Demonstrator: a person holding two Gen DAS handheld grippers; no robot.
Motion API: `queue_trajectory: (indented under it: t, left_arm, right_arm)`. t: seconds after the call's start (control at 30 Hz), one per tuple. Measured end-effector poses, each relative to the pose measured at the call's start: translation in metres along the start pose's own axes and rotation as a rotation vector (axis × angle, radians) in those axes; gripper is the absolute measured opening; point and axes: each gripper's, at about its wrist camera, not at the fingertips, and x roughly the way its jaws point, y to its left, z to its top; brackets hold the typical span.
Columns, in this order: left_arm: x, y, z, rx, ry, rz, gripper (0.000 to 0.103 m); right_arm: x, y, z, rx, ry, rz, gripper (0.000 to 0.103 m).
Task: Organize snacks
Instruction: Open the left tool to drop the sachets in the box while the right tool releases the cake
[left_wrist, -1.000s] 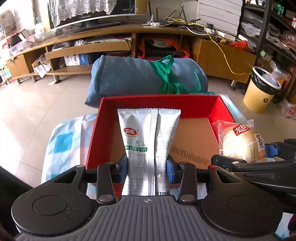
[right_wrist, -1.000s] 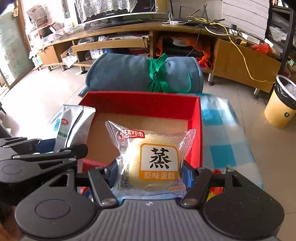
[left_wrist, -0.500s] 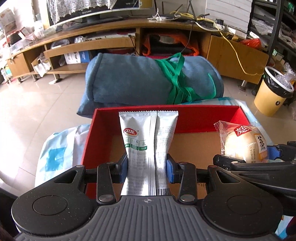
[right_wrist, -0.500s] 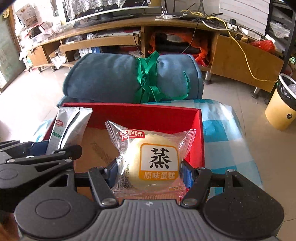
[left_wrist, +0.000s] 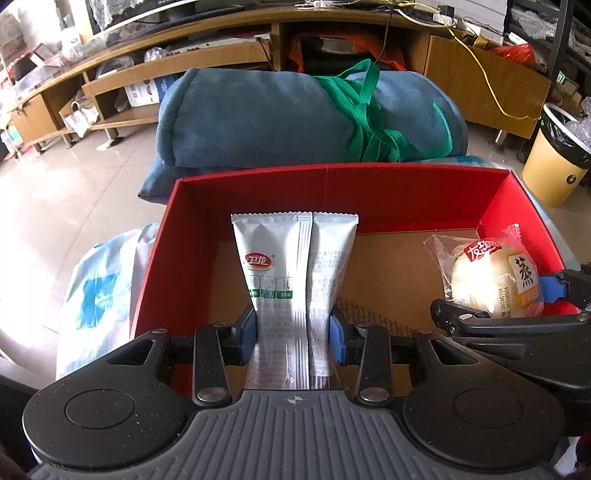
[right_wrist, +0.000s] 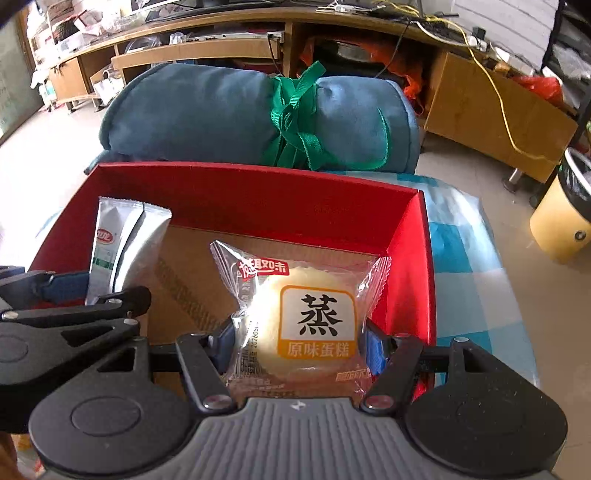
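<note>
Both of your tools have carried forward over the red box (left_wrist: 343, 184) (left tool (left_wrist: 293, 332) clamping the silver packet (left_wrist: 291, 273), right tool (right_wrist: 299, 345) the cake (right_wrist: 306, 325)), so releasing this high risks bouncing out.

yellow bin (right_wrist: 565, 218) cut off, sachet (left_wrist: 295, 280) base hidden

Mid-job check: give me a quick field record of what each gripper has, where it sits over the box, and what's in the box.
left gripper: shut on silver foil snack sachet, held upright over the box's left part
right gripper: shut on clear-wrapped round steamed cake, over the box's right part
container: red cardboard box with brown floor, open top
box contents: none seen lying on the visible floor
behind box: rolled blue fabric bundle tied with green strap
under box: blue-and-white checked cloth
</note>
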Motion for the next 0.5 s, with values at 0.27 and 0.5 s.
queue_trajectory:
  t: [0.27,0.5]
  left_arm:
    - [0.0043,0.0007,-0.0033,-0.002,0.014,0.011,0.047]
    - [0.0074,0.0016,-0.0054,0.006,0.021,0.03,0.048]
  right_arm:
    - [0.0022,0.0051,-0.0017,-0.036,-0.002,-0.023,0.06]
    - [0.0049,0.01,-0.0016,-0.063,0.009,-0.028,0.062]
